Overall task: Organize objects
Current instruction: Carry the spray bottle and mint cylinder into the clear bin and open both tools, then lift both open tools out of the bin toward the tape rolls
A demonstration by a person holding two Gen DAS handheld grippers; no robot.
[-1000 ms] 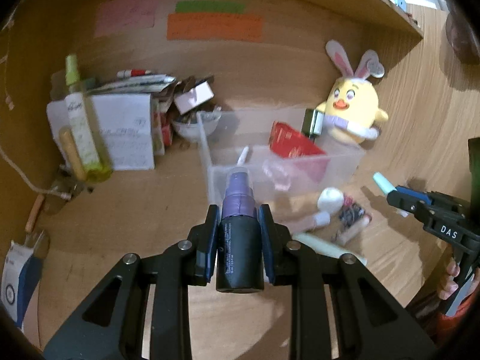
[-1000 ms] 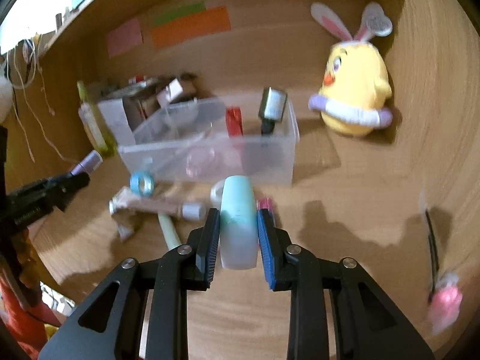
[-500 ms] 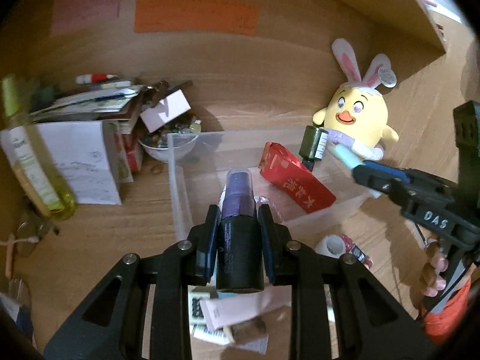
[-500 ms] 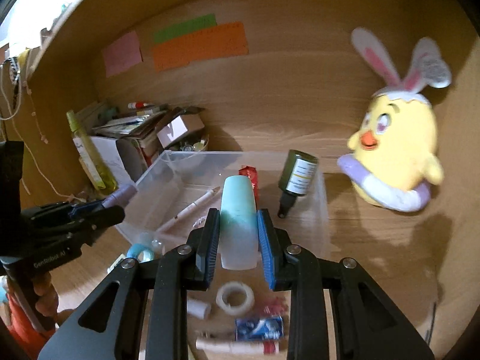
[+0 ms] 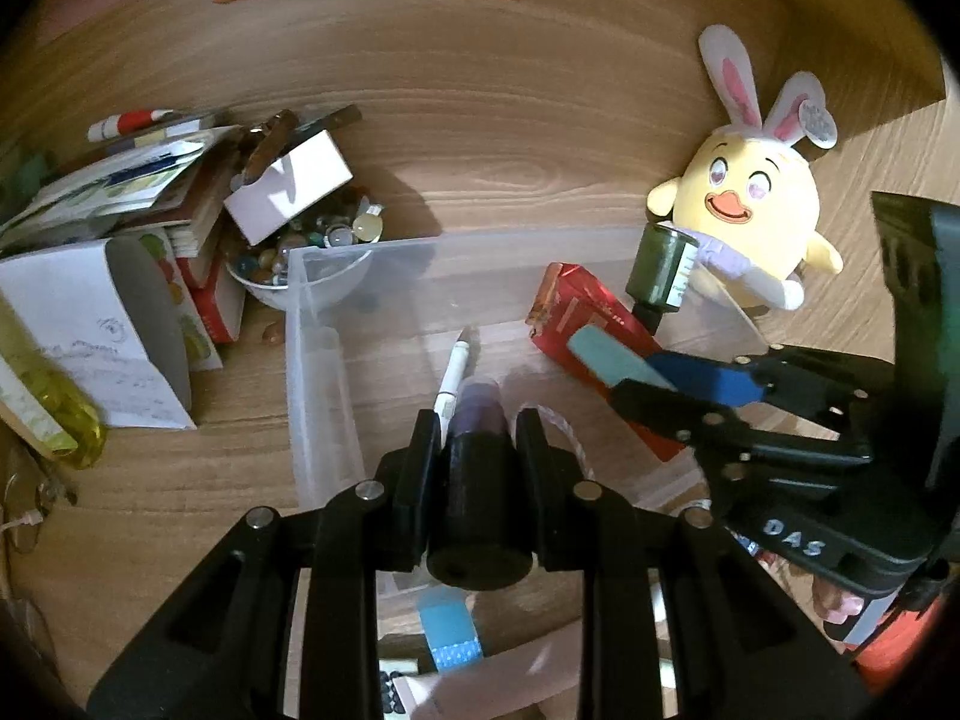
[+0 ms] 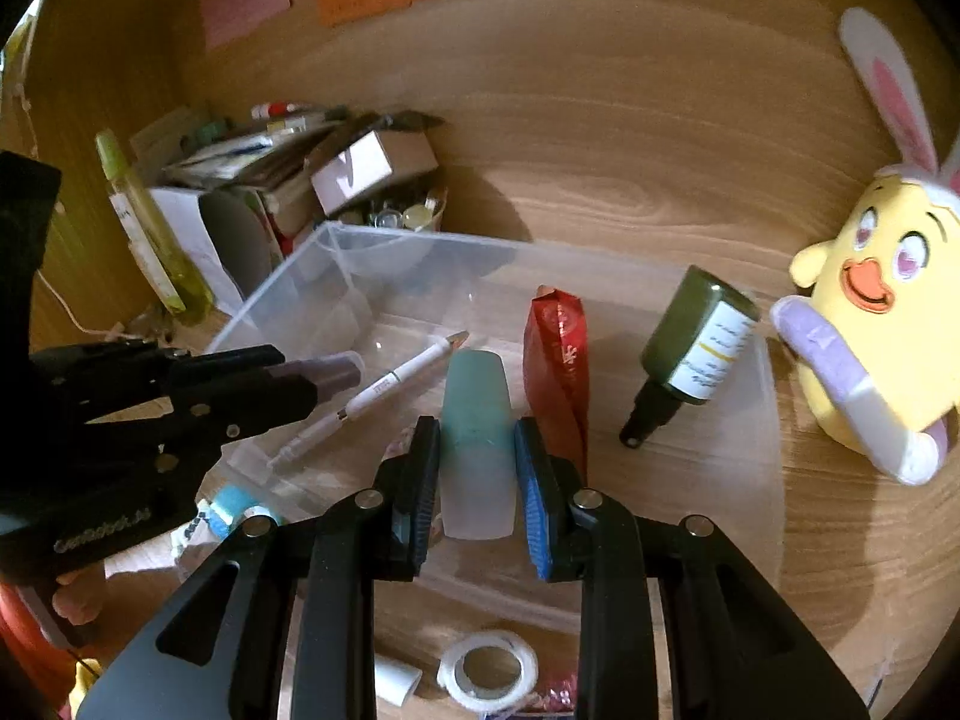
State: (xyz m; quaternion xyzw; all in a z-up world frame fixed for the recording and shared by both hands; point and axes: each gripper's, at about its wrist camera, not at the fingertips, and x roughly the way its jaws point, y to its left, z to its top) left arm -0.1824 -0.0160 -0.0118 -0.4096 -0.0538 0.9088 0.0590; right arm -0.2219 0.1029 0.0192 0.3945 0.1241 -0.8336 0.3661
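My left gripper (image 5: 474, 450) is shut on a dark bottle with a purple cap (image 5: 474, 480) and holds it over the clear plastic bin (image 5: 318, 372). My right gripper (image 6: 477, 444) is shut on a mint-green tube (image 6: 477, 414), also above the bin (image 6: 270, 300). The bin holds a white pen (image 6: 372, 396), a red packet (image 6: 555, 348) and a dark green dropper bottle (image 6: 690, 348). In the left wrist view the right gripper (image 5: 600, 360) comes in from the right with the tube (image 5: 606, 354).
A yellow plush chick (image 5: 750, 210) sits right of the bin. A bowl of beads (image 5: 300, 252), stacked papers and boxes (image 5: 120, 240) and a yellow-green bottle (image 6: 150, 240) stand to the left. A tape roll (image 6: 486, 669) and small items lie in front of the bin.
Both grippers have moved forward and now hang over the bin with their objects still held. The bin and its contents appear larger and closer.
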